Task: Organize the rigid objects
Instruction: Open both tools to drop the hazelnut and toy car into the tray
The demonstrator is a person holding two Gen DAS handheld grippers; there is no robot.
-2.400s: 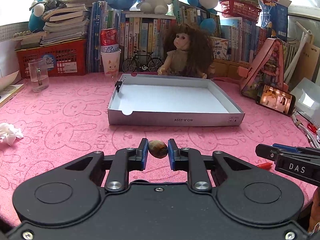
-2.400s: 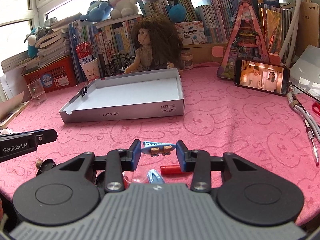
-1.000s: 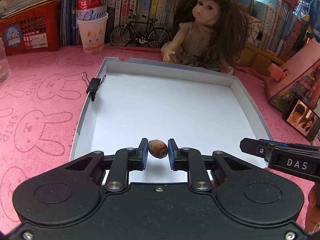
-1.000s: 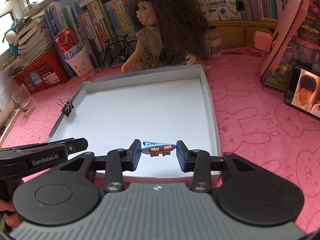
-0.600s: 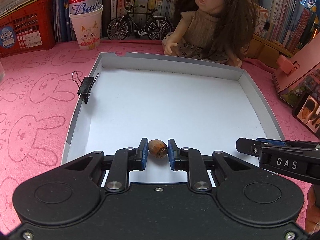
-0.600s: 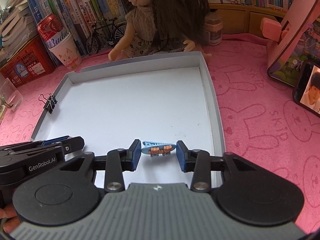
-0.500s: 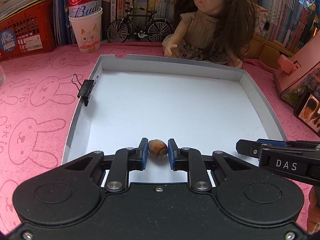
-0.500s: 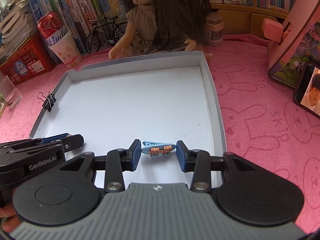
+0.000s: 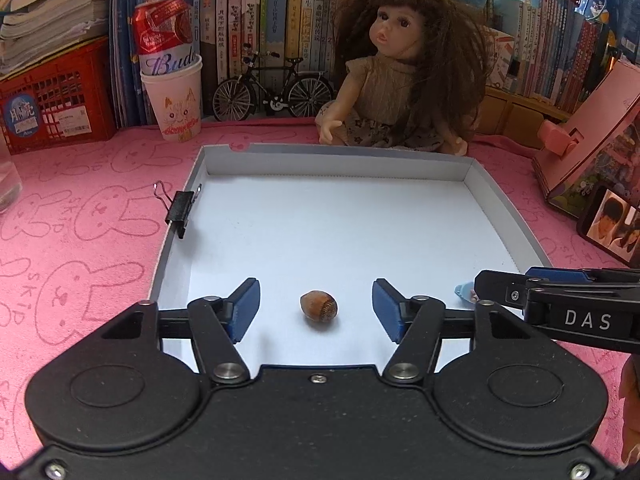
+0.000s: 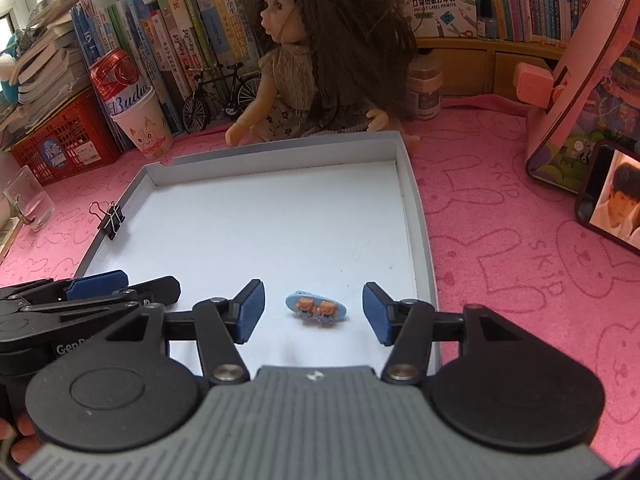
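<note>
A brown hazelnut (image 9: 319,306) lies loose on the white floor of the shallow cardboard tray (image 9: 340,164), between the parting jaws of my left gripper (image 9: 316,308); the pads stand clear of it on both sides. In the right wrist view a small blue hair clip with two orange figures (image 10: 316,307) rests on the tray (image 10: 416,216) floor near its front right corner. My right gripper (image 10: 314,312) is opening around it, pads apart from it. The left gripper (image 10: 96,284) shows at the left of that view, and the right gripper's finger (image 9: 560,292) at the right of the left wrist view.
A black binder clip (image 9: 180,210) grips the tray's left wall. Behind the tray sit a doll (image 9: 404,80), a toy bicycle (image 9: 272,92), a paper cup with a red can (image 9: 172,76), a red crate (image 9: 52,100) and books. A phone (image 10: 616,196) leans at the right.
Both grippers' jaws have spread apart. The hazelnut and the hair clip, held until half a second ago, now lie released on the tray floor. The hands have hardly shifted.
</note>
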